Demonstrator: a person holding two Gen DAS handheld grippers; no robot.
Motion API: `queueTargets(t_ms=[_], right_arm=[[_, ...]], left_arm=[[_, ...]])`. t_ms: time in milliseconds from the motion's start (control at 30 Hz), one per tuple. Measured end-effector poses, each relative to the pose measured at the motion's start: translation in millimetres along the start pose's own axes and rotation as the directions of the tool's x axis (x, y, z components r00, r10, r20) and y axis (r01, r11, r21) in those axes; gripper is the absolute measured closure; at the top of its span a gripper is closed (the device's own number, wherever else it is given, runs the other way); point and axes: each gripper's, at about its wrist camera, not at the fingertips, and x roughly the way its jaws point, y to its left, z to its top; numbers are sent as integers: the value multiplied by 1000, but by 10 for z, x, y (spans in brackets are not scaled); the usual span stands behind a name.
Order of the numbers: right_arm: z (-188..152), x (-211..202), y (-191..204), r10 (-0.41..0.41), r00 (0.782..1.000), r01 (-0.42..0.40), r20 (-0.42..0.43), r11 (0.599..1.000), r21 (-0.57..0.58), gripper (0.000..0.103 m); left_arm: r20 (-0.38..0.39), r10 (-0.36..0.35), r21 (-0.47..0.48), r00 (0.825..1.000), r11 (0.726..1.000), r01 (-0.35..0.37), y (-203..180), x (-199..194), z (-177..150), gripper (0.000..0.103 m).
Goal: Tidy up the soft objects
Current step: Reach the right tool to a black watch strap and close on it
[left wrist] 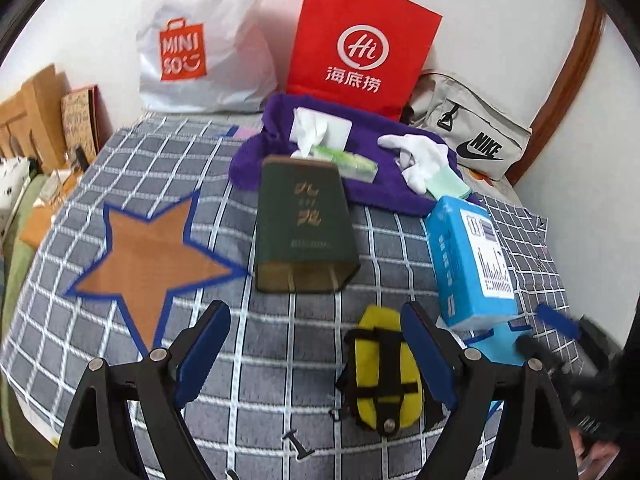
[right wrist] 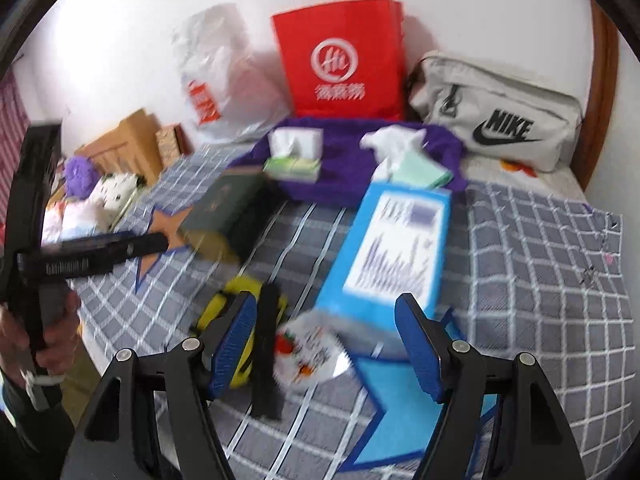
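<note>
The work looks to be near its beginning. On the bed with the grey checked cover (left wrist: pixel 280 352), several things lie scattered and none is held.

The left gripper (left wrist: pixel 316 344) has its jaws spread wide and empty. Just beside its right jaw lies the small yellow soft pouch with black straps (left wrist: pixel 380 376), perhaps touching it.

The right gripper (right wrist: pixel 326 344) is also spread and empty. Between its jaws, a little beyond them, sits a small white crinkled packet with red print (right wrist: pixel 308 352).

Behind the yellow pouch stands the dark green box (left wrist: pixel 304 224). To its right is the blue carton (left wrist: pixel 468 260). Further behind lies the purple fluffy towel (left wrist: pixel 360 136), carrying a tissue pack (left wrist: pixel 320 136) and a white glove (left wrist: pixel 420 156).

I judge that nearly all sorting is left to do.
</note>
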Motion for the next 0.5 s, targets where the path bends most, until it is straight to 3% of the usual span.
queueTargets(t_ms=[300,500], right_arm=[[-300,301,242,65,994,-67,-83,997,-24,63],[-304,528,321,64,990,-70,-123,997,-43,63]], left_arm=[[-26,11,-1,1000,1000,-11,124,71,-239,17],[-36,0,-24,999,1000,-1,253,114,-288,17]])
